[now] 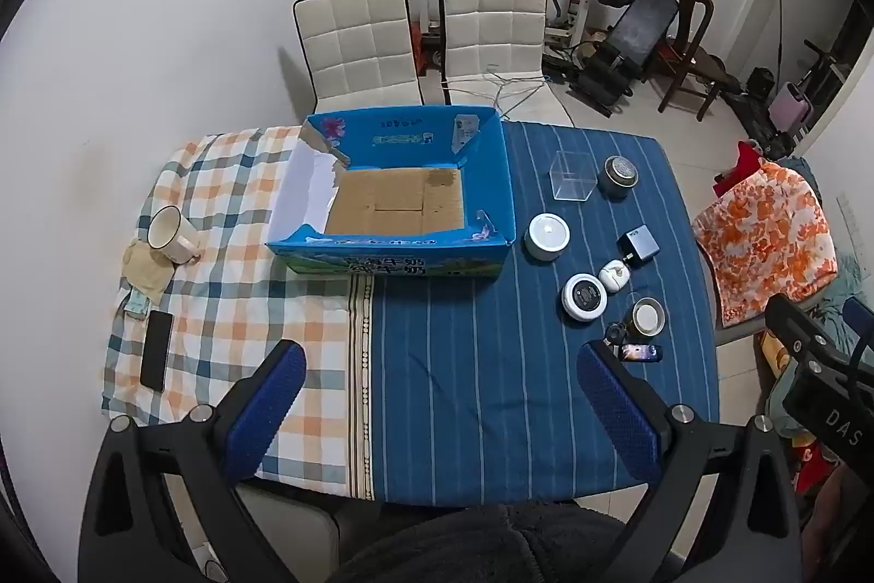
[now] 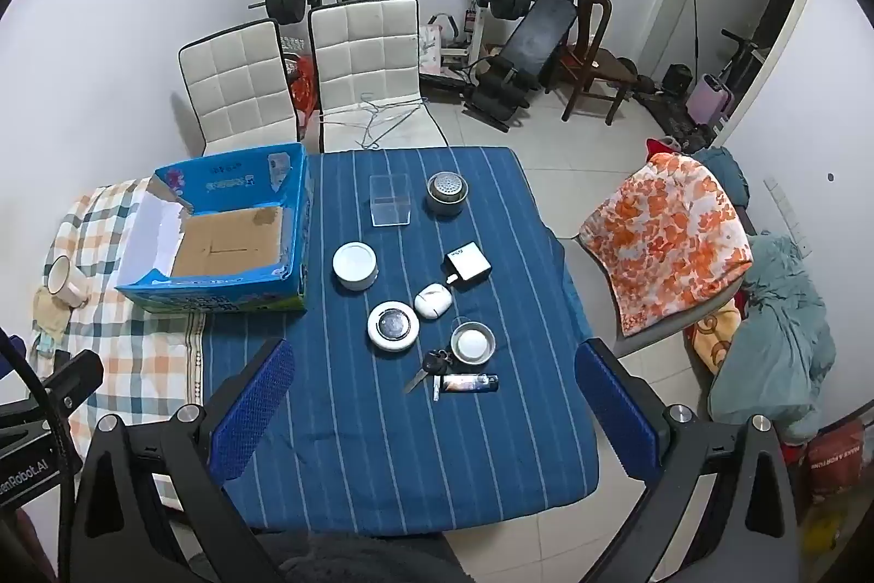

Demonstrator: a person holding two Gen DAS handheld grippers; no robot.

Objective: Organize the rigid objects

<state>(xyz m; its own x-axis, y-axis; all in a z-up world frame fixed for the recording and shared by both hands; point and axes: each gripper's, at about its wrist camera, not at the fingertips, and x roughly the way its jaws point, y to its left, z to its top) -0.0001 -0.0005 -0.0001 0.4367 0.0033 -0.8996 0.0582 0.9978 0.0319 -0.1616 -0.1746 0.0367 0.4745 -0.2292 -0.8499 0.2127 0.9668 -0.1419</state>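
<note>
Blue striped cloth (image 2: 382, 446) covers the table below us. We hold the left gripper (image 1: 442, 419) and right gripper (image 2: 431, 419) above it, jaws spread wide, nothing between them. Beyond lie a lighter (image 2: 470, 383), keys (image 2: 431, 364), small round tins (image 2: 393, 326) and a clear box (image 2: 389, 199). Farther left sits the empty blue carton (image 2: 218, 228).

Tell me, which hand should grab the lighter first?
Probably the right. The right gripper hangs open just short of the lighter, while the left gripper points at bare cloth, with the lighter off to its side. The box is empty.
</note>
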